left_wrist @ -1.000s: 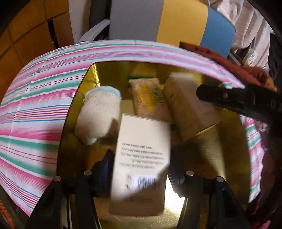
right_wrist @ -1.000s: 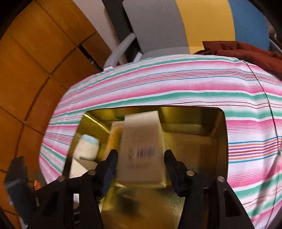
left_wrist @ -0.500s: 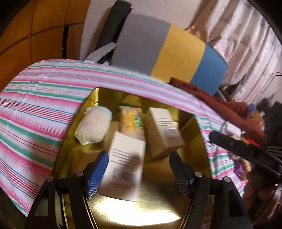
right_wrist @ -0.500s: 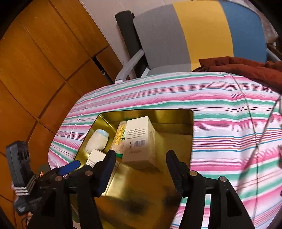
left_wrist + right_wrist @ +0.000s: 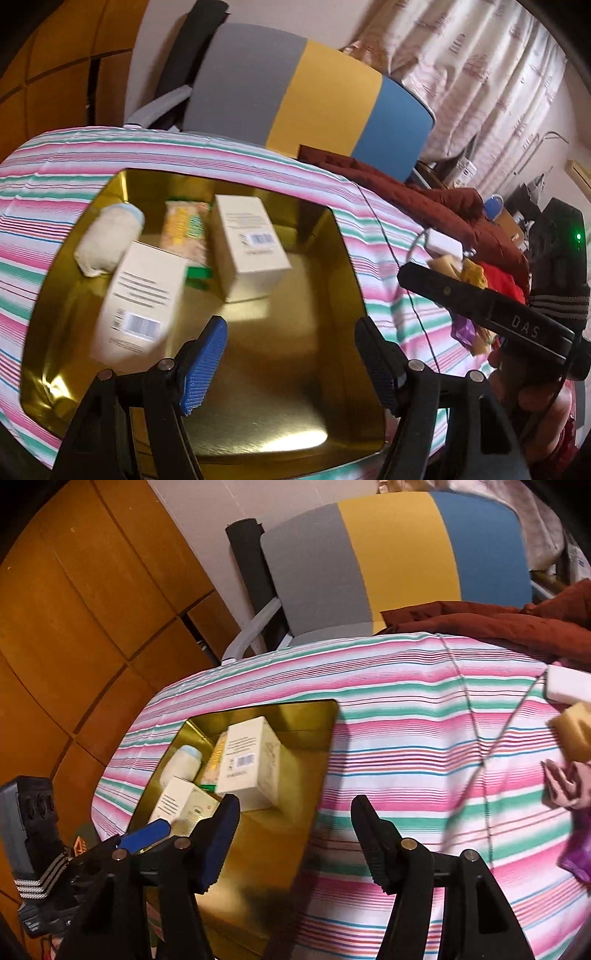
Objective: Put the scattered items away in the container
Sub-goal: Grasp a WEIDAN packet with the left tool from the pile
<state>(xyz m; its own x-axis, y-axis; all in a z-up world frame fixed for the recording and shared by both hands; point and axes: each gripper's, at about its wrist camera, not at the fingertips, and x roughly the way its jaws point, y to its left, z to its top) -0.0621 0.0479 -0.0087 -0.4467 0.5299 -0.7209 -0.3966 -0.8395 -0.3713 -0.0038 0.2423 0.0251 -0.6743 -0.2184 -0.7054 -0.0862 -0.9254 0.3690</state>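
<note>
A gold tin container [image 5: 280,373] sits on the striped cloth; it also shows in the right wrist view [image 5: 266,864]. Inside lie two cream boxes, one near [image 5: 142,284] and one farther [image 5: 249,245], a white sock roll [image 5: 107,238] and a yellow snack packet [image 5: 184,230]. My left gripper [image 5: 291,362] is open and empty above the tin's bare floor. My right gripper [image 5: 293,842] is open and empty over the tin's right edge. A white block [image 5: 567,685], a tan soap-like block [image 5: 574,731] and pink and purple items [image 5: 570,786] lie on the cloth at the right.
A grey, yellow and blue chair [image 5: 314,96] stands behind the table. Dark red cloth [image 5: 413,195] is heaped at the table's far right. A wooden wall [image 5: 74,627] is on the left. A thin cable [image 5: 476,738] runs across the striped cloth [image 5: 406,738].
Both grippers let go of their cream boxes, which now lie in the tin. Both grippers opened, pulled back and up; the right one swung right over the cloth.
</note>
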